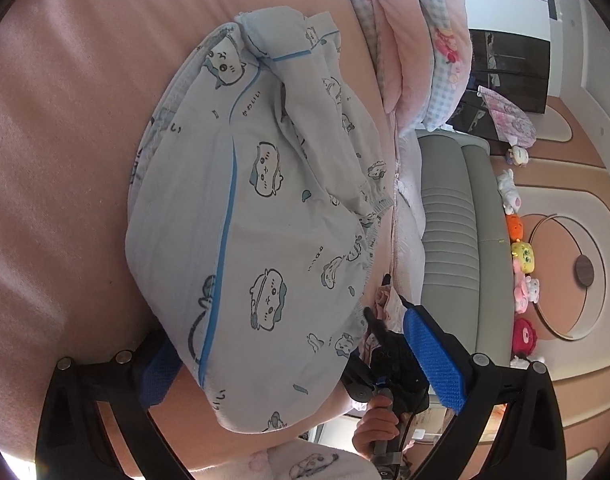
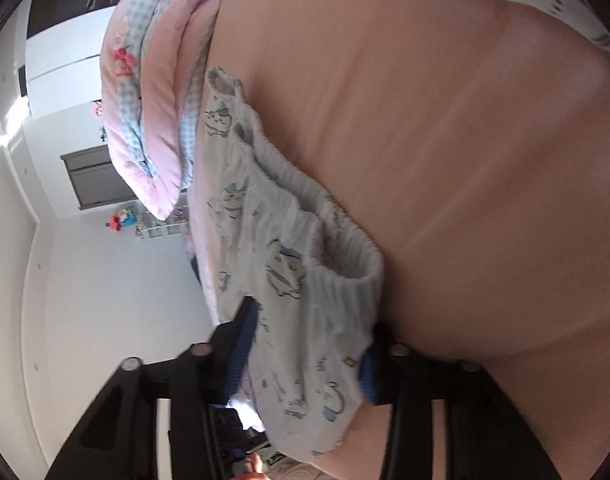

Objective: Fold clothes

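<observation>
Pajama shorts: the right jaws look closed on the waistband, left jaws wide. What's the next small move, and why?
Probably close the left gripper on the hem of the pajama shorts. Its jaws stand wide with the cloth between them, unpinched, while the right gripper already pinches the elastic waistband. With both ends held, the shorts could be lifted and folded on the pink bed sheet.

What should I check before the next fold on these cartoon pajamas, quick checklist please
1. Right gripper pinching the pajama waistband: ok.
2. Left gripper open, jaws either side of the pajama cloth: ok.
3. Left pads pressing the cloth: not ok.
4. Bed sheet bare beside the garment: ok.
5. Garment flat: not ok, bunched.
6. Folded quilt clear of the garment: cannot tell.
</observation>
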Demonstrator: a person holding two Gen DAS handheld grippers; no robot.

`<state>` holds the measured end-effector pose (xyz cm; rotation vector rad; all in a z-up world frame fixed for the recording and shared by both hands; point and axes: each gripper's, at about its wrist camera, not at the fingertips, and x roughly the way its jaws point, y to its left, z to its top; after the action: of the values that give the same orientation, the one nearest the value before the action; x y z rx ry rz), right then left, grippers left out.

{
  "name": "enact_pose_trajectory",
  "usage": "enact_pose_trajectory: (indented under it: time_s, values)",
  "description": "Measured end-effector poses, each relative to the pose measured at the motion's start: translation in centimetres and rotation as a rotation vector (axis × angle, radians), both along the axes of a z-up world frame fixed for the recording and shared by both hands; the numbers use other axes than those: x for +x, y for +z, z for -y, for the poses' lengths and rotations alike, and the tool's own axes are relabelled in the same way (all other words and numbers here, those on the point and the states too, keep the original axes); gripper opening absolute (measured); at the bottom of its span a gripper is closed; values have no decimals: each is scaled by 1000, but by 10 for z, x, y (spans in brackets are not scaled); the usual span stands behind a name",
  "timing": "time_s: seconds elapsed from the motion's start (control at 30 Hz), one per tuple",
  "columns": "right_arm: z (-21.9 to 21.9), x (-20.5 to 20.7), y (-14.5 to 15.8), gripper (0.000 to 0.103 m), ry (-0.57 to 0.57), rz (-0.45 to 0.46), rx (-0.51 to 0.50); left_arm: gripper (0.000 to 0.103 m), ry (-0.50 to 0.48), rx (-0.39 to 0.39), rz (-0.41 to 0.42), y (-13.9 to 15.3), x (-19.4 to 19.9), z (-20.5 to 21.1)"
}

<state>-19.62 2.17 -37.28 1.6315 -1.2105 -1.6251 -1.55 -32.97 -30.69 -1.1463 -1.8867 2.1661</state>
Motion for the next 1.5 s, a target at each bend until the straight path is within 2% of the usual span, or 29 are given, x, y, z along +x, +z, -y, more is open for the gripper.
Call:
enact_pose_trajectory:
  time_s: [0.03,0.1,0.27,0.4,0.53,0.63,0.67,0.7,0.73,0.77,0.8,0.83,0.87,1.03,1.17,1.23,1.33,1.37,1.5]
  values:
    - [-2,2,-4,0,12,-6,37,102,-11,-6,3,1,-1,-1]
    - [-10,4,-13,0,7,-30,-43,102,-14,-11,9,1,-1,-3]
    - [-3,1,-6,0,28,-24,24,103,-10,-29,3,2,-3,-6]
    - [-6,2,-8,0,31,-26,-11,102,-12,-62,-31,3,2,-8]
    - [-5,2,-6,0,39,-33,-3,97,3,-112,8,4,1,-13]
    - [-4,2,-7,0,47,-34,-14,83,27,-104,50,1,5,-10]
    - [-3,1,-7,0,49,-27,-17,67,44,-86,65,-2,9,-6]
    - [-3,1,-7,0,50,-21,-19,45,75,-45,85,-9,16,-1]
    - [-3,0,-8,0,51,-14,-22,35,113,17,105,-19,24,5]
    - [-2,-1,-8,0,52,-7,-25,18,150,89,115,-31,32,10]
    - [-2,-1,-9,0,54,-1,-27,9,182,179,109,-44,39,15]
    - [-1,-2,-9,0,60,4,-29,7,212,258,96,-55,45,19]
    - [-1,-2,-9,0,63,7,-31,7,227,285,85,-58,47,20]
    - [1,-3,-9,0,66,20,-27,6,204,129,137,-39,38,14]
    - [4,-1,-1,0,55,23,20,6,178,97,192,-29,31,16]
    - [9,1,12,0,81,-12,91,6,141,27,225,-17,24,16]
    - [19,5,33,4,119,-69,179,5,110,-134,241,10,16,10]
    - [24,8,40,4,132,-88,168,4,108,-164,235,18,14,9]
    - [36,15,71,4,151,-156,95,4,97,-189,186,43,11,7]
